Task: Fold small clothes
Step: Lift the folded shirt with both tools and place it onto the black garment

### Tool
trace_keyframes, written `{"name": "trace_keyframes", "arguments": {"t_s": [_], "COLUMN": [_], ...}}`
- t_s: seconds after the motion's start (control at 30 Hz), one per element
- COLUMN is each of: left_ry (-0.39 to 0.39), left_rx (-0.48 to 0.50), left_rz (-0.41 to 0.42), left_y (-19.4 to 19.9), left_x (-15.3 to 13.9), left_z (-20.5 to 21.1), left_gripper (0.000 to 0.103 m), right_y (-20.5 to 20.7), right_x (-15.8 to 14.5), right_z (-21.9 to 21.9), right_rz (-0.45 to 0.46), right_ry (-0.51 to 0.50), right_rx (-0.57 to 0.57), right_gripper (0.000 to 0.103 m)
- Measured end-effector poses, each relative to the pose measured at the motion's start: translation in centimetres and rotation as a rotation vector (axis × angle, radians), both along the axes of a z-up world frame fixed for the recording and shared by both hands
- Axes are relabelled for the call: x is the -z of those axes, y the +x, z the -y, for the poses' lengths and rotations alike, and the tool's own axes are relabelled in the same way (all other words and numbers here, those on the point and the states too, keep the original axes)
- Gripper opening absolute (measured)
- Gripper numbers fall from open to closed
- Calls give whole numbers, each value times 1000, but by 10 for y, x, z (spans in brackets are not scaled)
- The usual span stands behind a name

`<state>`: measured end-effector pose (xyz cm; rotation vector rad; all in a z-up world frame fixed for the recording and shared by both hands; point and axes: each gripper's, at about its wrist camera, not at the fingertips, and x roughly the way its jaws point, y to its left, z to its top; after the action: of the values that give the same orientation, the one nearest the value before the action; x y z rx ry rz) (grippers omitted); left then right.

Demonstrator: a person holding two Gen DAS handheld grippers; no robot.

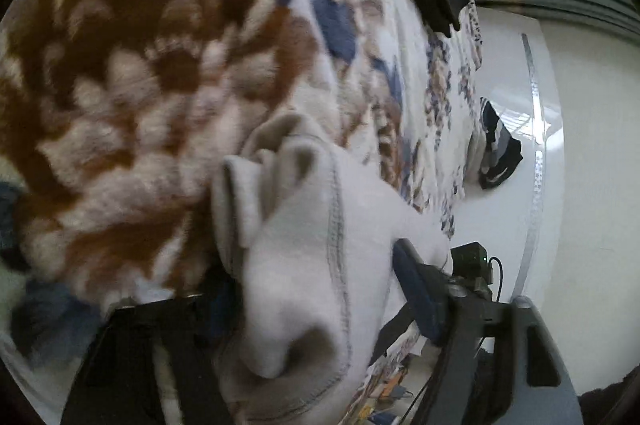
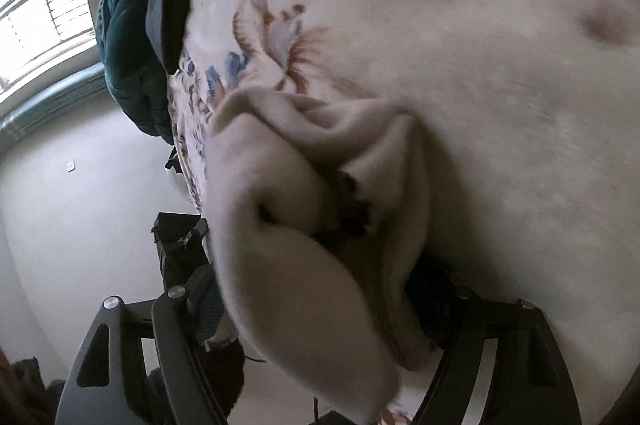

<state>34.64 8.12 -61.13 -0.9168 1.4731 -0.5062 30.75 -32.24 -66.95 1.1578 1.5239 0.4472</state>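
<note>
On the flowery blanket (image 1: 132, 73), the left gripper (image 1: 320, 289) and the right gripper (image 2: 320, 289) each pinch a bunch of the white cloth (image 1: 296, 249).

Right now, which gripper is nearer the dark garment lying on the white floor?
Left. The dark garment shows ahead of the left gripper; the right gripper view doesn't clearly show it.

Pale cream fleece garment (image 1: 296, 265) with grey-blue overlock stitching, same cream all over from the right wrist (image 2: 304, 285). Under it, fuzzy white blanket (image 1: 132, 65) splashed with rusty-brown, beige and navy floral blotches. Off the blanket's edge, black-and-navy crumpled clothing with white stripes (image 1: 498, 145); beside the blanket, dark teal quilted fabric (image 2: 128, 37). Glossy white floor (image 1: 504, 217).
</note>
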Motion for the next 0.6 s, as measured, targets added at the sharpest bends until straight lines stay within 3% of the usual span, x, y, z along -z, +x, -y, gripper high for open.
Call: {"name": "trace_keyframes", "arguments": {"t_s": [0.1, 0.13, 0.37, 0.47, 0.6], "left_ry": [9, 7, -16, -18, 2], "left_rx": [-34, -46, -58, -64, -80], "left_rz": [8, 14, 87, 136, 201], "left_y": [1, 2, 36, 72, 141], "left_x": [-14, -21, -81, -106, -126], "left_z": [0, -1, -5, -3, 1], "left_gripper": [26, 26, 25, 25, 26], "right_y": [3, 4, 25, 54, 122], "right_x": [-6, -10, -66, -97, -131], "right_z": [-3, -3, -1, -1, -1], "right_rz": [10, 16, 97, 141, 201], "right_ry": [-25, -27, -58, -66, -88], "right_rx": [11, 22, 30, 20, 0], "right_gripper": [27, 23, 19, 19, 19]}}
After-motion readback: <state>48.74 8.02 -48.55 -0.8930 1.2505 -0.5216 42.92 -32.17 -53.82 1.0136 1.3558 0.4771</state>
